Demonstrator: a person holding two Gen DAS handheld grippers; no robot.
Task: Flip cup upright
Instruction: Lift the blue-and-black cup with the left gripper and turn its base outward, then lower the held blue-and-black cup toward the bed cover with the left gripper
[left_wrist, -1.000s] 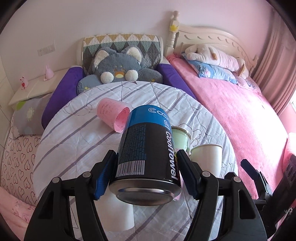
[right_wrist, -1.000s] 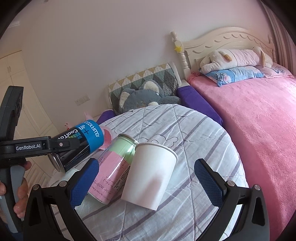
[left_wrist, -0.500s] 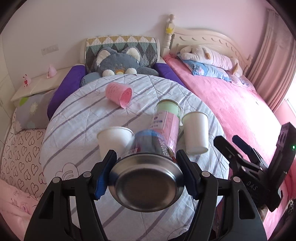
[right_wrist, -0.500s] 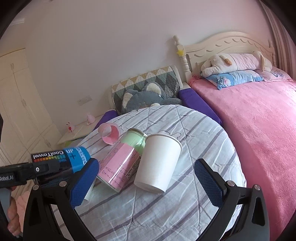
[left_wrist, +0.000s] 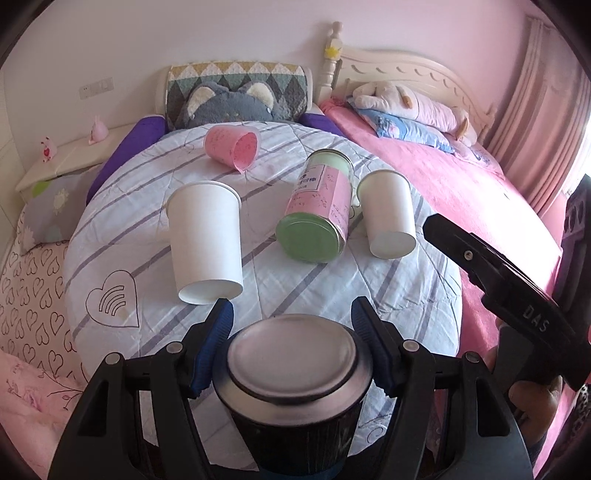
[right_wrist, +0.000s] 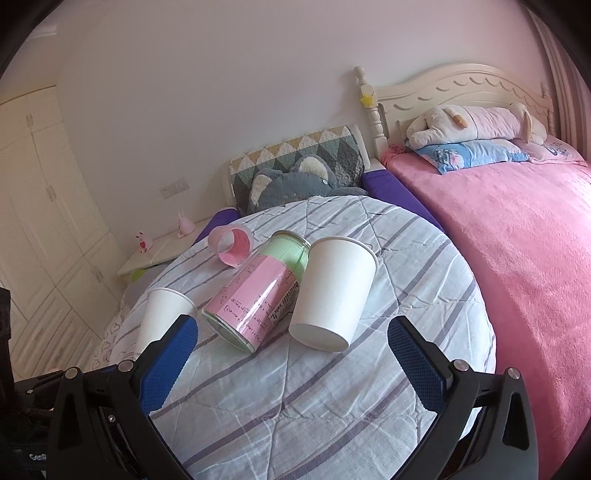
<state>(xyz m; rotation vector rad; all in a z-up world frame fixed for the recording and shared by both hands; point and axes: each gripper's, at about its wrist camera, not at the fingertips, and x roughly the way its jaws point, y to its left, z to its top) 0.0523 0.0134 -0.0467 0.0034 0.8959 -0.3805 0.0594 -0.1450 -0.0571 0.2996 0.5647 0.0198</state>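
My left gripper (left_wrist: 291, 343) is shut on a dark can (left_wrist: 293, 373), its silver end facing the camera, near the front edge of the round striped table (left_wrist: 332, 295). On the table lie two white paper cups on their sides (left_wrist: 205, 240) (left_wrist: 388, 218), a pink and green canister (left_wrist: 319, 208) between them, and a pink cup (left_wrist: 232, 147) at the back. My right gripper (right_wrist: 291, 358) is open and empty, in front of the right white cup (right_wrist: 332, 291) and the canister (right_wrist: 258, 295).
A pink bed (right_wrist: 517, 240) with a plush toy (right_wrist: 472, 122) lies to the right. A grey cat cushion (left_wrist: 229, 105) and purple cushions sit behind the table. A nightstand (left_wrist: 66, 162) stands at the left. Heart-print bedding (left_wrist: 26, 295) lies left of the table.
My left gripper has pulled back toward the table's front edge with the can, tilting it so its silver end faces the camera. The right gripper has backed off slightly.
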